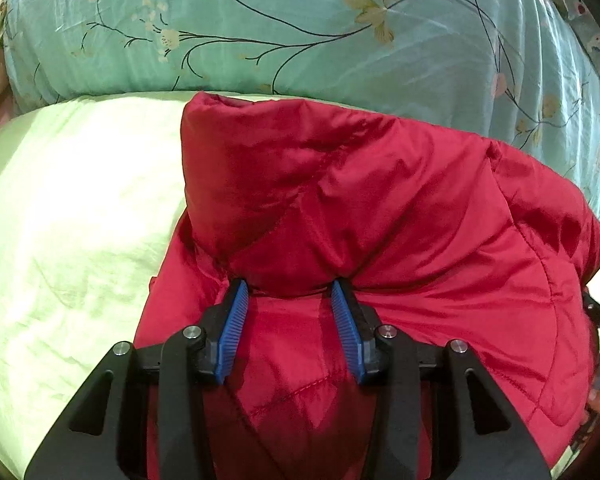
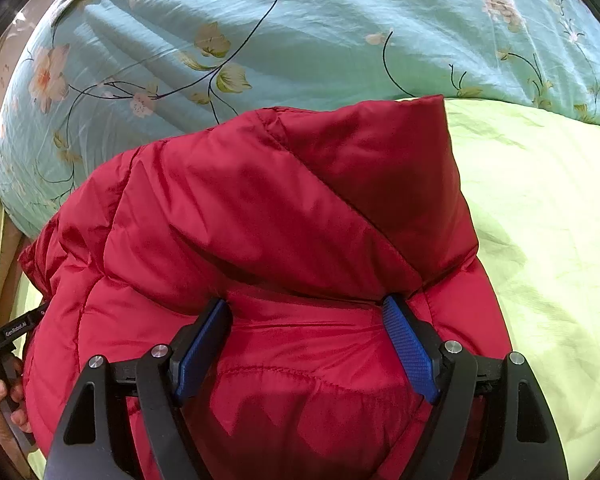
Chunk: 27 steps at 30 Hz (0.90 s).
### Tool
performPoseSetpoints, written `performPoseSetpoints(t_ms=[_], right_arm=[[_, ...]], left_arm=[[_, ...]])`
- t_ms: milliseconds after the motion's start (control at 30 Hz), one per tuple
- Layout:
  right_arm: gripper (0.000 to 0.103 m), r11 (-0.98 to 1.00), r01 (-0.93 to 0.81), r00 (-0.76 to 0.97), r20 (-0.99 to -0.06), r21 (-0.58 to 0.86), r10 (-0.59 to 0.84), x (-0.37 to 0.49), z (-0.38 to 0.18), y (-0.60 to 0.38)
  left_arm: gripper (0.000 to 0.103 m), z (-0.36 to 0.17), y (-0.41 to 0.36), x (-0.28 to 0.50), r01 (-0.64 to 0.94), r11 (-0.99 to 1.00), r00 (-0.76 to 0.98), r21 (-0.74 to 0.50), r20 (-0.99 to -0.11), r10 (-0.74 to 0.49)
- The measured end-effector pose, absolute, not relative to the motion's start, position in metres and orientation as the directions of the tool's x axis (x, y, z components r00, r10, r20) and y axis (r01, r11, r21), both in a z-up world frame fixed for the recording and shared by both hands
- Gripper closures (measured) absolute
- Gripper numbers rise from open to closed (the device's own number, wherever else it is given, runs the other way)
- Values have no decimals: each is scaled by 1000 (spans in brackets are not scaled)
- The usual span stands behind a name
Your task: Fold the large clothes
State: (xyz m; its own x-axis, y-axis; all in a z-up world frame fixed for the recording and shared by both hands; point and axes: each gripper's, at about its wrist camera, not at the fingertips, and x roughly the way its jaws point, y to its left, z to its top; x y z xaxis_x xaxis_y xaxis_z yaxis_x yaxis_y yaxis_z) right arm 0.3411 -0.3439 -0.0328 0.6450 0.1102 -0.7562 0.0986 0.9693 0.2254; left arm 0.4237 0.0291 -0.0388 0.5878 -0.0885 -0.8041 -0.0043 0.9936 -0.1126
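Bare pale-green bed sheet (image 1: pixel 68 208) lies open beside the bulky red quilted jacket (image 1: pixel 380 208); behind both, the heaped teal floral quilt (image 2: pixel 320 32) blocks the far side.

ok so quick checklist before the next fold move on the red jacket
1. Left gripper has fabric: ok, a bunched fold of the red quilted jacket sits between its blue pads.
2. Right gripper has fabric: ok, a wide roll of jacket fills it.
3. Both grips firm enough to lift: cannot tell, pad pressure is not clear.
4. Landing area free: ok, the light green sheet beside the jacket is bare.
5. Floral teal duvet clear of the jacket: cannot tell, their edges meet behind the fold.
6. Jacket flat underneath: not ok, it is puffed and creased.
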Motion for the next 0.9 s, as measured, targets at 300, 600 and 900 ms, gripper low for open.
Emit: performPoseSetpoints(t_ms=[300, 600, 900], right_arm=[[21, 971, 60, 659, -740, 231, 135, 287, 10, -341], [21, 972, 31, 636, -755, 232, 160, 230, 14, -346], [21, 967, 48, 643, -749, 250, 162, 203, 14, -365]], left_arm=[[51, -21, 15, 398, 33, 996, 598, -85, -797, -88], [20, -4, 33, 320, 72, 988, 633, -136, -760, -150], [19, -9, 69, 303, 28, 976, 615, -218, -766, -188]])
